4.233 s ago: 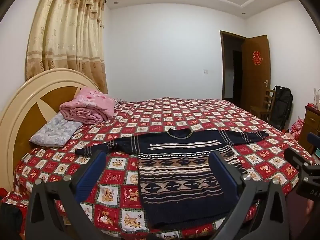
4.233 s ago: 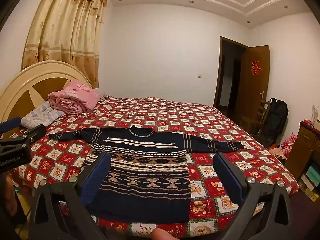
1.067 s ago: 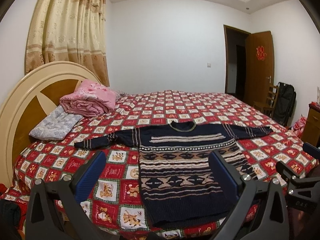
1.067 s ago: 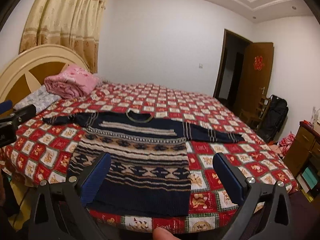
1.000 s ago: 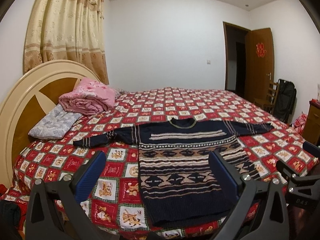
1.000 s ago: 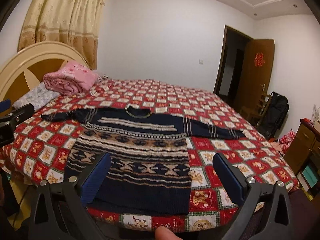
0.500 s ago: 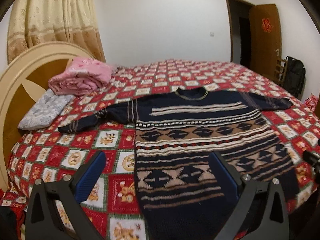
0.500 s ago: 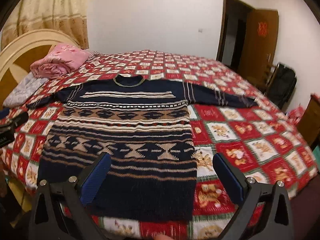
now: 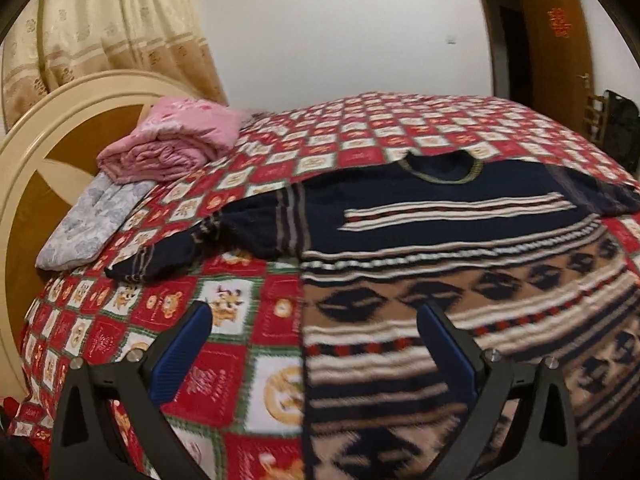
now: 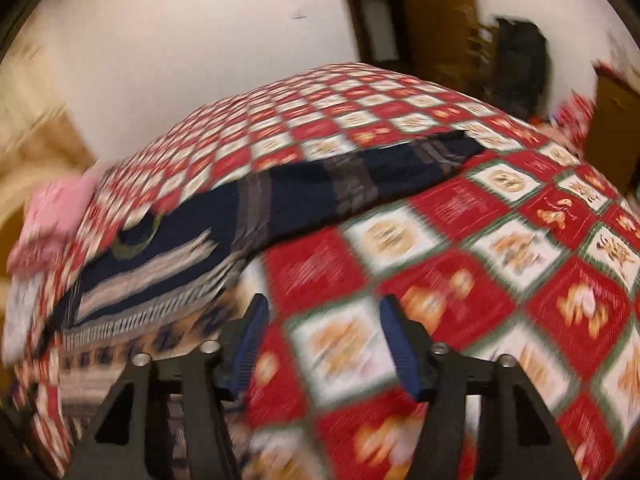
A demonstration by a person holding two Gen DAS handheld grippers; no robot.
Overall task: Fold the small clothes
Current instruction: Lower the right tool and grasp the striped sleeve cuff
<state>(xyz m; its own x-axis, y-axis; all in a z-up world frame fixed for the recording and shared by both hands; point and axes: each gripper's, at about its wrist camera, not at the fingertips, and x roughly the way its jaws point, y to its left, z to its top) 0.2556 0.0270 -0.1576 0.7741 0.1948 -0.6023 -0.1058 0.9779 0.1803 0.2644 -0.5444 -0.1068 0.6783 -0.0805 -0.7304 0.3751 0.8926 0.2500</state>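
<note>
A navy sweater [image 9: 460, 216] with tan and white patterned bands lies flat on the red checked bedspread [image 9: 248, 308], sleeves spread out. My left gripper [image 9: 312, 320] is open and empty, low over the sweater's left side edge, below its left sleeve [image 9: 160, 260]. My right gripper [image 10: 320, 316] is open but narrower, empty, low over the bedspread [image 10: 460, 280] just right of the sweater body [image 10: 160, 280], near side of the right sleeve [image 10: 380, 176]. The right wrist view is motion-blurred.
A folded pink quilt [image 9: 176, 144] and a grey pillow [image 9: 92, 220] lie by the cream headboard [image 9: 36, 152] at the left. A door [image 9: 556, 40], a chair and a black bag [image 9: 620, 124] stand at the far right beyond the bed.
Both grippers have moved forward and down, close over the bed. The right gripper has swung right, off the sweater body toward the right sleeve, and its jaws have narrowed.
</note>
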